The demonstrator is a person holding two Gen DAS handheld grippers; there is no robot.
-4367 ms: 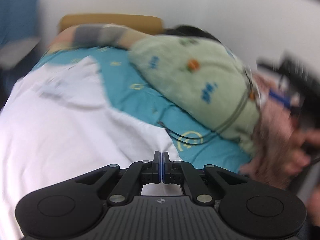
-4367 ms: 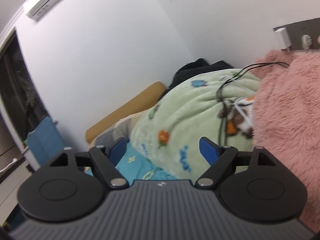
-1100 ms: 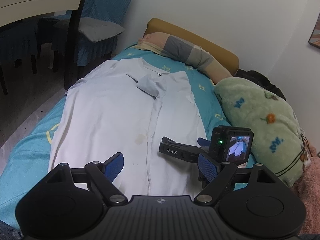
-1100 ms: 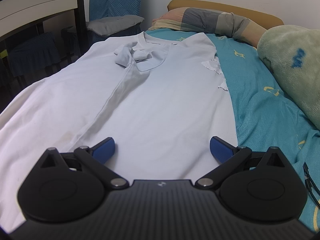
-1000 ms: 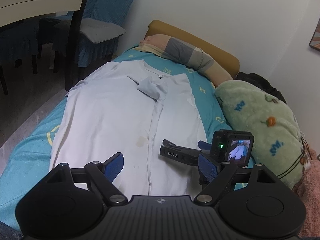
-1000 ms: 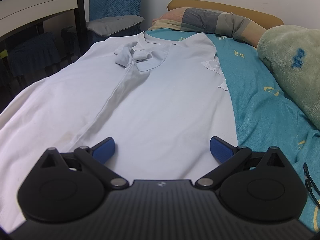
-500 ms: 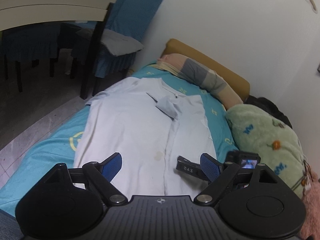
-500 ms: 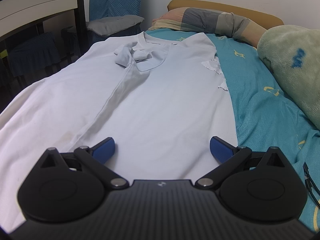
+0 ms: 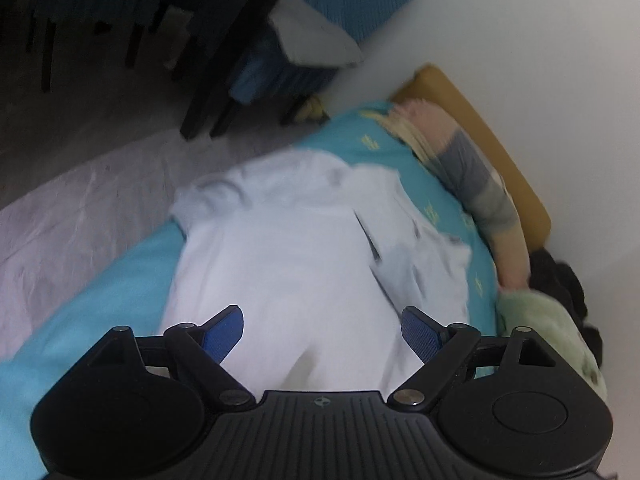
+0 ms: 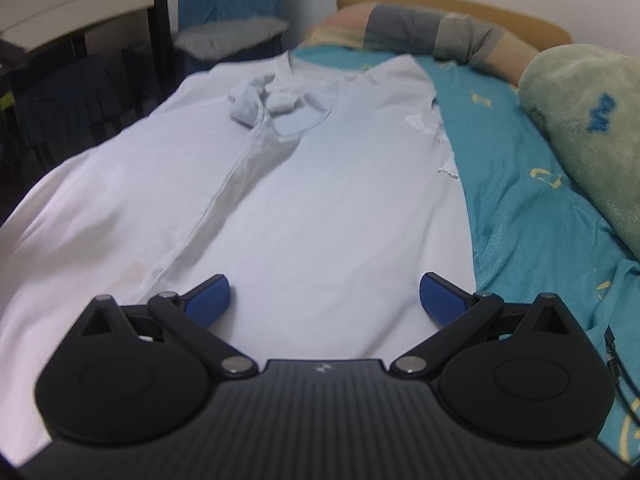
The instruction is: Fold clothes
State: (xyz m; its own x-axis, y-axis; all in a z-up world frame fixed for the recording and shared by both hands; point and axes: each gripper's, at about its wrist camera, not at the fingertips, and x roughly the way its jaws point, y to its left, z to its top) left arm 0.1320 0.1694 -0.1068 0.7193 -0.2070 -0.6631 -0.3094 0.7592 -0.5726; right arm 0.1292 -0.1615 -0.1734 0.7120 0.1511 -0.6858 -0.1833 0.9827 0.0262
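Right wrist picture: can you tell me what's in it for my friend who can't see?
A white shirt lies spread flat on a teal bed sheet. The right tool is open above its near end, holding nothing. A green blanket sits at the right.

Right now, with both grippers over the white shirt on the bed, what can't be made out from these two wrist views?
- Near hem of the white button-front shirt: hidden in both views by the black gripper bodies.
- Shirt collar and placket: smeared by motion blur in the left wrist view.
- Left sleeve: cut off by the right wrist view's edge.
- Green fleece blanket: cut off at the right edge.
- Right gripper: absent from the left wrist view.
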